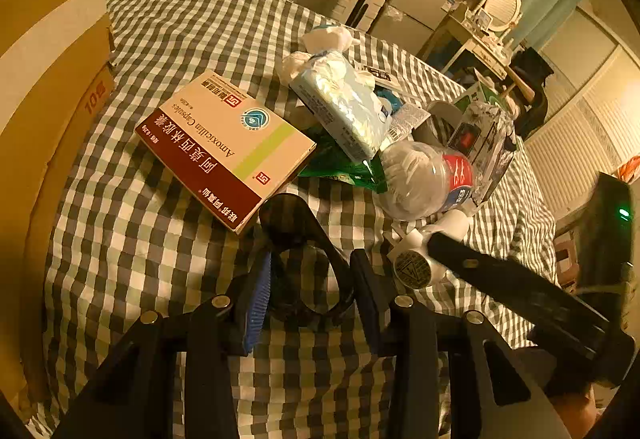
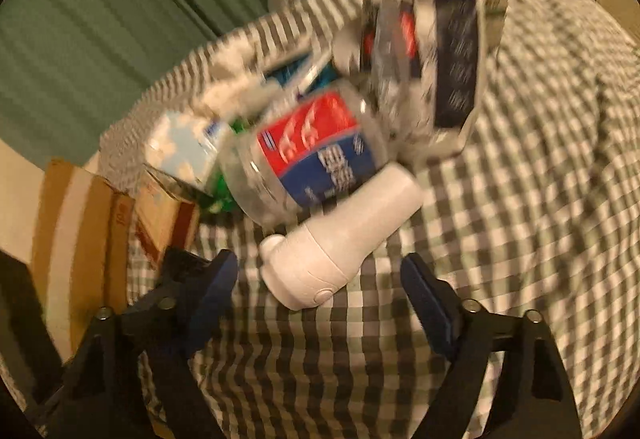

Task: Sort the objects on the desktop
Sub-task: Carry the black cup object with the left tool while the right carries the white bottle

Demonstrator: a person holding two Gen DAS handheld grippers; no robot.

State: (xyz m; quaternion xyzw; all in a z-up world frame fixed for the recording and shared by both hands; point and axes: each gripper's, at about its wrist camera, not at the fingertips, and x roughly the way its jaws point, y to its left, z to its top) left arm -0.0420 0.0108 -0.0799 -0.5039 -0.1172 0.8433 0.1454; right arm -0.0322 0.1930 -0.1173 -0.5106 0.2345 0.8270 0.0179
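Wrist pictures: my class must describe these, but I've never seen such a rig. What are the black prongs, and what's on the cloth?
A person holds a two-fingered claw in each hand, each with a camera looking along its fingers. The left claw, in its own picture, is shut on a dark plastic piece; beyond lie a medicine box and tissue pack on the checked cloth, a cardboard box alongside. The right claw, in its blurred picture, is open before a white bottle and clear bottle.
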